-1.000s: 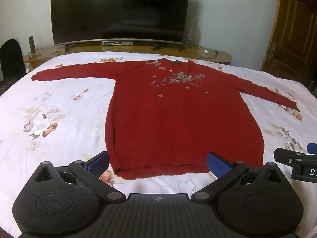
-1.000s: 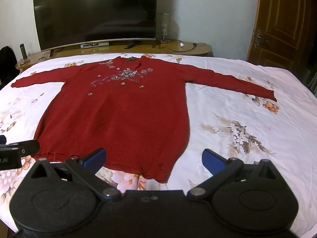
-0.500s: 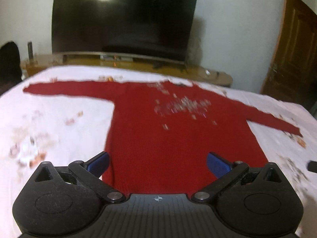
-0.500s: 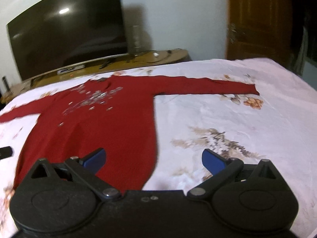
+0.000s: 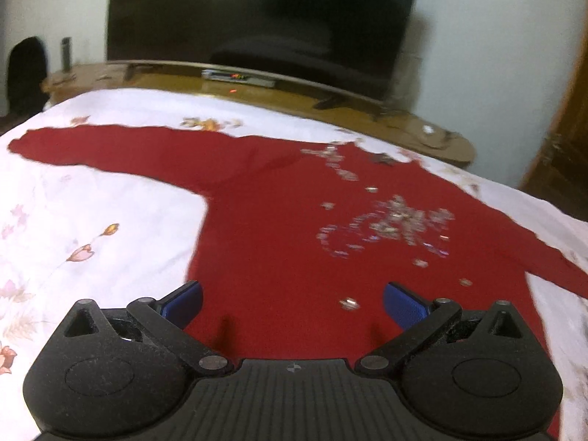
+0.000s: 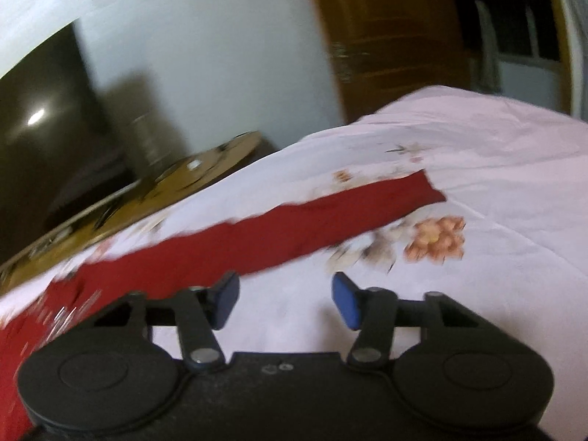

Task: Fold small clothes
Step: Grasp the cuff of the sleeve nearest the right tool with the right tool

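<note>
The red sweater (image 5: 279, 257) is laid flat, face up, on the floral bedsheet (image 5: 103, 213), so that sleeves and body can be folded without lifting. Its long axis runs from the near hem to the neckline at the far side, toward the television (image 5: 257, 18); the sleeves are spread sideways across that axis. The left gripper (image 5: 293, 307) is held over the body panel with its fingers spread wide and nothing between them. The right gripper (image 6: 285, 299) is carried toward the right sleeve (image 6: 294, 228), which points away to the cuff (image 6: 422, 191). Its jaws have just been closing to a partial gap (only bare sheet is seen between them), so no fabric is gripped. A sleeve fold is judged to be the step in hand.
</note>
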Tool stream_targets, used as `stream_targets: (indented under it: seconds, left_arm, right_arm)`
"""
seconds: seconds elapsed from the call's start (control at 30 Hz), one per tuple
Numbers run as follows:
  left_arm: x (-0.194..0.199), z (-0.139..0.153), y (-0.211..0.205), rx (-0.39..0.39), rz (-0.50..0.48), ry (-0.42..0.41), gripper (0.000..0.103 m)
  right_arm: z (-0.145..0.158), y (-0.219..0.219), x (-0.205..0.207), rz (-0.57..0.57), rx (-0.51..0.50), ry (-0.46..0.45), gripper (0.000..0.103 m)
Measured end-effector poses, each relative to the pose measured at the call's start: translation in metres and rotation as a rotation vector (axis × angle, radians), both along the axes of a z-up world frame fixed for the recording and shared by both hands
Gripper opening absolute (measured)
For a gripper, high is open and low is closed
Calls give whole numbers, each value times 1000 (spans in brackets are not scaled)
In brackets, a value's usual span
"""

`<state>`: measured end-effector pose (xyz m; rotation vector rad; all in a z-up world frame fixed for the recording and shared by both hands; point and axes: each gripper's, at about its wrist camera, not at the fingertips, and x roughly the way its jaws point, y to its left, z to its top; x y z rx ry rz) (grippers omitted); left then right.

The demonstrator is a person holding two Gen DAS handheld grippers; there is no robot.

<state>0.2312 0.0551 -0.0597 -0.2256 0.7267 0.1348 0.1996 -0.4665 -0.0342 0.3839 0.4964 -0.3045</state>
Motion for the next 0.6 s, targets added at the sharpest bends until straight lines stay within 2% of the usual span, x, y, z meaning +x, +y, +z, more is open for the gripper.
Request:
stream_targets:
  seconds: [0.07, 0.23, 0.3, 0.4, 0.5, 0.57, 0.6]
  left_arm:
    - [3, -9, 4, 15, 18, 26, 103]
    - [10, -23, 17, 12, 46, 80, 103]
    - [11, -23, 23, 6, 61, 83, 103]
    - [15, -26, 29, 6, 82, 92, 103]
    - [19, -28, 36, -6, 98, 101, 103]
    - [21, -29, 41, -14, 100, 107, 103]
    - [21, -29, 44, -12, 97, 109, 103]
  right_arm:
    - [-17, -34, 24, -60, 66, -2, 44]
    - [-60, -102, 59, -195, 242, 23, 41]
    - [-73, -117, 64, -209, 317, 6, 39]
    - [-78, -127, 69, -213, 356, -28, 39]
    - [-80, -134, 81, -208, 353, -34, 37]
    - [-79, -135, 91, -212, 321, -11, 26]
    - [-78, -135, 96, -221, 300, 11, 11]
